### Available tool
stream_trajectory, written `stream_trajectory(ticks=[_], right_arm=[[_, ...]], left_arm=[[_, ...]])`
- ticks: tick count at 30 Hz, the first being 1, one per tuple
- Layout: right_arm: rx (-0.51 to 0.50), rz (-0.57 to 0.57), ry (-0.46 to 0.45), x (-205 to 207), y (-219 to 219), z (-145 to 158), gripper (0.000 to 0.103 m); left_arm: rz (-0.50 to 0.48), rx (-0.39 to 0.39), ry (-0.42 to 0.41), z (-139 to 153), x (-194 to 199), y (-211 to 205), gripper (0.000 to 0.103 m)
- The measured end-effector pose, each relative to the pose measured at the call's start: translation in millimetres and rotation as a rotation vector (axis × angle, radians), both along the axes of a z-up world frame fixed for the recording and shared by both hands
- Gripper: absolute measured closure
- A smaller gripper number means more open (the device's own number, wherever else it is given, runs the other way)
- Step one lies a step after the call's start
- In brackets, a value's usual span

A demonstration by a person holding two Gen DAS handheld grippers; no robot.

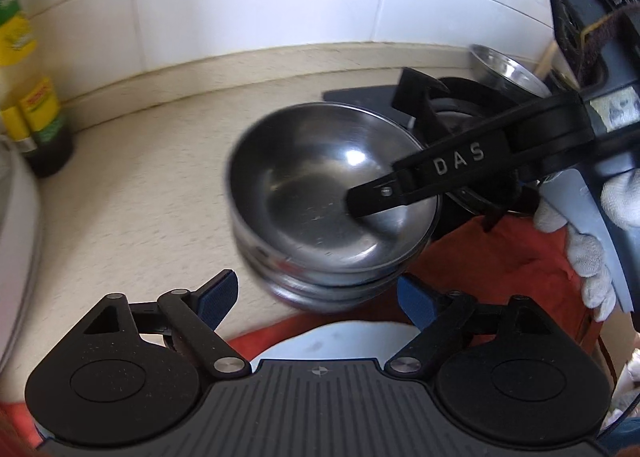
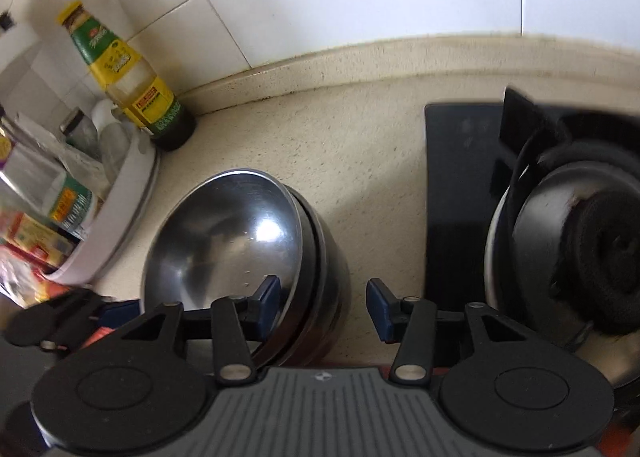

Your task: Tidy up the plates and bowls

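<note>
A stack of steel bowls [image 1: 332, 209] sits on the speckled surface [image 1: 140, 217], left of the black stove [image 2: 456, 193] and right of the oil bottle [image 2: 132, 77]. The left gripper [image 1: 316, 297] hovers just before the stack, jaws wide and empty. The right gripper [image 2: 324, 307] reaches over the stack's rim, jaws partly open, one finger [image 1: 384, 197] inside the top bowl, gripping nothing.

From my left wrist view I can read "DAS" in pale raised letters on the black finger of the right gripper [image 1: 404, 193], right of centre. The bottle labels [image 2: 132, 77] at upper left of my right wrist view carry print too blurred to read.
</note>
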State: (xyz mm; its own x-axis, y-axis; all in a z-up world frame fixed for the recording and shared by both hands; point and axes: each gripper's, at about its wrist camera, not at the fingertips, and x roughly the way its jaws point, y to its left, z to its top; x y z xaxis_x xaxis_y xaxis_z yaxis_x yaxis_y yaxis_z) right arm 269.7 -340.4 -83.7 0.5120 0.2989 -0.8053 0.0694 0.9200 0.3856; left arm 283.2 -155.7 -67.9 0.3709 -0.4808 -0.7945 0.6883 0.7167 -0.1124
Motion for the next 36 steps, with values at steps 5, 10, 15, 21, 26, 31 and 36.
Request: stream_trajectory(ticks=[5, 10, 15, 21, 26, 31, 36], right_arm=[[0.055, -0.021, 0.007, 10, -2, -6, 0.051], [0.021, -0.006, -0.005, 22, 7, -5, 0.044], [0.018, -0.003, -0.011, 34, 11, -7, 0.043], [0.009, 0.006, -0.006, 48, 12, -6, 0.044], [-0.004, 0.009, -0.014, 59, 9, -5, 0.044], [0.002, 0.000, -0.032, 67, 0, -2, 0.044], [0.019, 0.003, -0.029, 77, -3, -8, 0.042]], left_arm=[[-0.055, 0.011, -0.031, -5, 9, -8, 0.008], [-0.075, 0.017, -0.049, -8, 22, -9, 0.004], [-0.100, 0.037, -0.105, -14, 30, -12, 0.002], [-0.147, 0.046, -0.158, -20, 35, -12, 0.000], [-0.156, 0.033, -0.182, -22, 37, -14, 0.000], [-0.179, 0.017, -0.199, -22, 41, -15, 0.000], [-0.177, 0.005, -0.197, -23, 47, -19, 0.000]])
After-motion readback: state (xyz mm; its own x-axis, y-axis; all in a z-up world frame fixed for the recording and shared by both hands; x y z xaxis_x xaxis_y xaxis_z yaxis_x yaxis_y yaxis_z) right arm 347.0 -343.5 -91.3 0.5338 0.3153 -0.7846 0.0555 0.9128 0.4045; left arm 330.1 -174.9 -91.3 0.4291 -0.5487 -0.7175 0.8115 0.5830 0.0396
